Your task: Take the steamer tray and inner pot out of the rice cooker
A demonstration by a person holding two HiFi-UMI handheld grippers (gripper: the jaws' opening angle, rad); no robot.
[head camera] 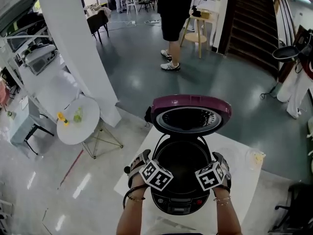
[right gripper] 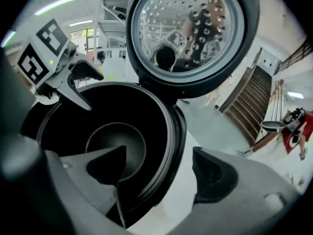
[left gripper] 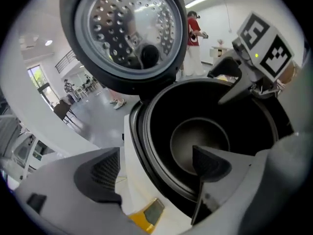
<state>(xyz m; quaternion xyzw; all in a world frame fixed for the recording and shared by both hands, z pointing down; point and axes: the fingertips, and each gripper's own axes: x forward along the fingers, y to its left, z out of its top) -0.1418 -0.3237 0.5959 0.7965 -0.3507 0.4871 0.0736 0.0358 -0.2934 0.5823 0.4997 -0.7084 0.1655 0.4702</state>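
Purple-lidded round black rice cooker (head camera: pixel 179 203), one, stands on the white table (head camera: pixel 240 156). Its lid (head camera: pixel 190 105) is hinged upright at the far side, with the perforated metal plate (left gripper: pixel 131 29) facing the person. One dark round inner pot (head camera: pixel 182 161) sits in the body, mouth up, axis vertical. Two grippers: left gripper (left gripper: pixel 155 163) straddles the left rim and right gripper (right gripper: pixel 161 168) the right rim. Jaws of both are wide apart, one inside and one outside, gripping nothing.

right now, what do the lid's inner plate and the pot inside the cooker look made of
Inner plate: looks like bare polished metal; it mirrors the room and is punched with holes. Pot: probably metal under a dark matte coating; only a dull sheen shows.
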